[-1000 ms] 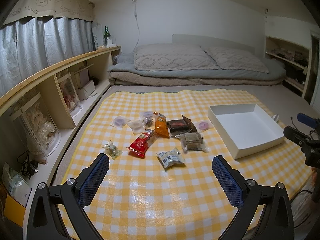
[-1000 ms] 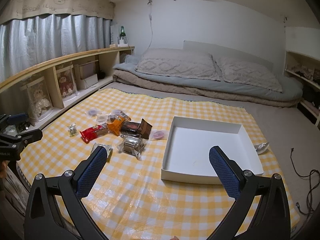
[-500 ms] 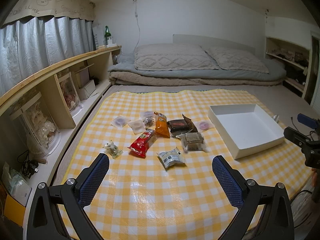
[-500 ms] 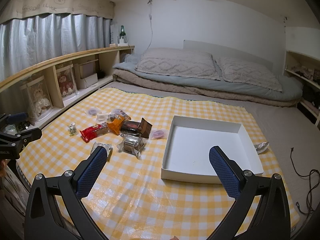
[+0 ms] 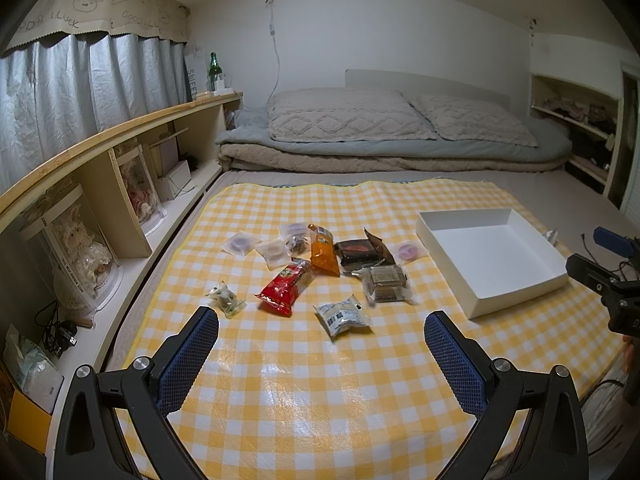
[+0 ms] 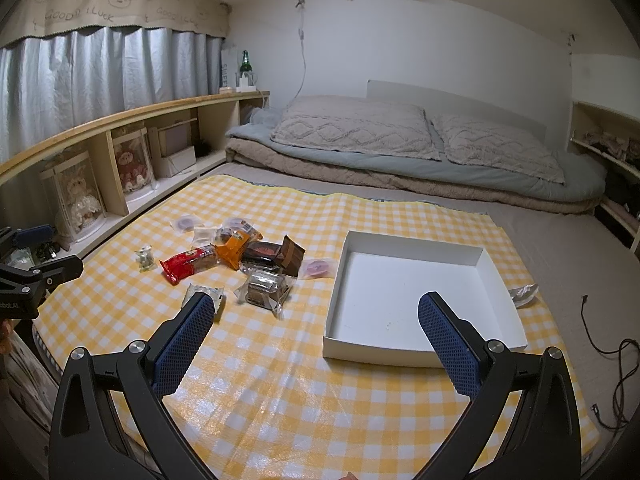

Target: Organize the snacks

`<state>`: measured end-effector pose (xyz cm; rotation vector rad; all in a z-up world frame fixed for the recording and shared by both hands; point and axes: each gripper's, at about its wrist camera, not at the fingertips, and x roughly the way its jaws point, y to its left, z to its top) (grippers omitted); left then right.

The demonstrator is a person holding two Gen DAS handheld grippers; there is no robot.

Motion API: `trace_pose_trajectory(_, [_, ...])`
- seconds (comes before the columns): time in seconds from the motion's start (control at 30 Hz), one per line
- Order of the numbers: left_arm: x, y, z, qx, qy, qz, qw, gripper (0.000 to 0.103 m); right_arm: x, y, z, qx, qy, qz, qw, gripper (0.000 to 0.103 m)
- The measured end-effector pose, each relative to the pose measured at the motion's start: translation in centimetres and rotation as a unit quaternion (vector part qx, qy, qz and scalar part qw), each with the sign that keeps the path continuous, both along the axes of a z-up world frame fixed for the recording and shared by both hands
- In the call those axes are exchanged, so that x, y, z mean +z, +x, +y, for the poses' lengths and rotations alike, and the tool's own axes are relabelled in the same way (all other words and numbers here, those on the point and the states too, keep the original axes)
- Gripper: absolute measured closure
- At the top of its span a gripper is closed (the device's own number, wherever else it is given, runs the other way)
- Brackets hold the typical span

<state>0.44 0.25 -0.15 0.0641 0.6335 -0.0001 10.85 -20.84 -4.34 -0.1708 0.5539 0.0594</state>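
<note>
On the checked mat point(image 5: 320, 380), nothing has shifted: your snacks point(image 5: 320, 268) lie left of the empty white box point(image 5: 492, 256), both tools, left tool point(image 5: 320, 344) and right tool point(image 6: 316, 328), wide open, empty; sorting hasn't begun.

A yellow checked mat point(image 5: 304, 392) covers the bed point(image 6: 560, 240); scattered snack packets point(image 5: 286, 286) and a white tray point(image 5: 516, 300) lie on it.

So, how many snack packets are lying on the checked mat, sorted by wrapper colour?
Clear packets: 5
Red packet: 1
Orange packet: 1
Dark brown packet: 1
White packet: 1
Green-and-white packet: 1
Total: 10
</note>
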Motion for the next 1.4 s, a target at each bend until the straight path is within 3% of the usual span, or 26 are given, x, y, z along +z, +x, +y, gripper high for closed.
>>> trace_pose_trajectory(0.97, [0.4, -0.1, 0.3, 0.0, -0.005, -0.003, 1.0, 0.0, 0.0, 0.0, 0.1, 0.001, 0.001, -0.001, 1.0, 0.0])
trace_pose_trajectory(1.23, [2.0, 3.5, 0.0, -0.005, 0.005, 0.016, 0.9999, 0.0, 2.6, 2.2, 0.1, 0.02, 0.037, 0.0, 0.999, 0.0])
trace_pose_trajectory(1.4, [3.0, 8.4, 0.2, -0.023, -0.022, 0.05, 0.9982, 0.0, 3.7, 6.5, 0.2, 0.034, 0.063, 0.032, 0.997, 0.0])
